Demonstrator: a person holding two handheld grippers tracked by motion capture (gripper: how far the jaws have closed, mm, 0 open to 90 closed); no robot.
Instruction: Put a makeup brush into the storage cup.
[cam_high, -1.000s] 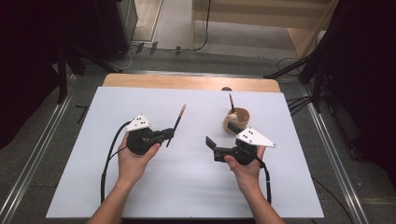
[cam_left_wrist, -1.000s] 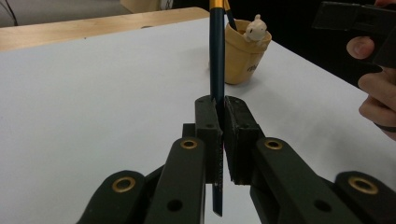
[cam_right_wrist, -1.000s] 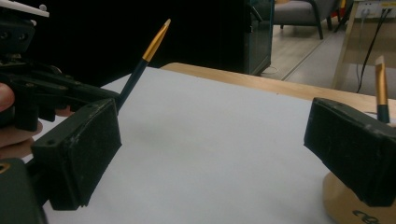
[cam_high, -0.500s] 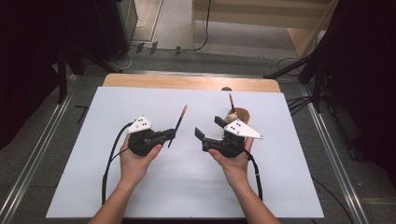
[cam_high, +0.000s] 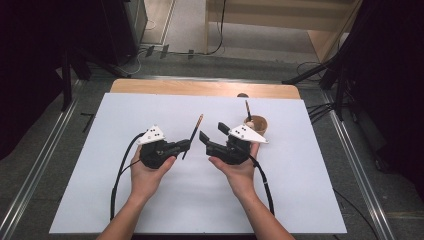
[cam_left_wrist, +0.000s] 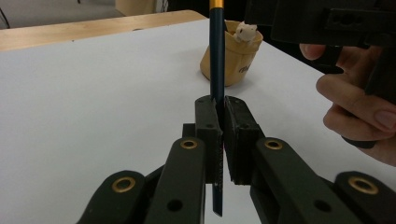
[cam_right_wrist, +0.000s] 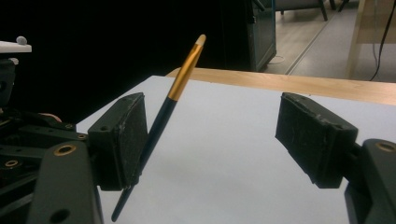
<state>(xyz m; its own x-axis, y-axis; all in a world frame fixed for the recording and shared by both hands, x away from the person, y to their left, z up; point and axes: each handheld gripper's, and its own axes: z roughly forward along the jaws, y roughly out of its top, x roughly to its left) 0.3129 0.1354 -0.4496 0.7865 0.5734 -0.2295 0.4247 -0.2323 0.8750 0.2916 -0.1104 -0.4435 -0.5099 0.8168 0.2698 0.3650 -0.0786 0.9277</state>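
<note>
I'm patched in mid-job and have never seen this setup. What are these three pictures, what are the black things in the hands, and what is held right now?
No robot arm here: a person holds a hand-held gripper in each hand at a table under a white sheet.

The high view looks down from above the person's side. The left hand-held gripper is at its left, the right hand-held gripper at its right. The other two pictures come from cameras riding on each tool, looking along its two black jaws.

The left one is shut on a slim dark pencil with a gold band near one end. The right one's jaws have just been closing but stand apart, with the pencil beside one of them and not pressed.

A small tan cup stands farther back, with another stick in it.
</note>
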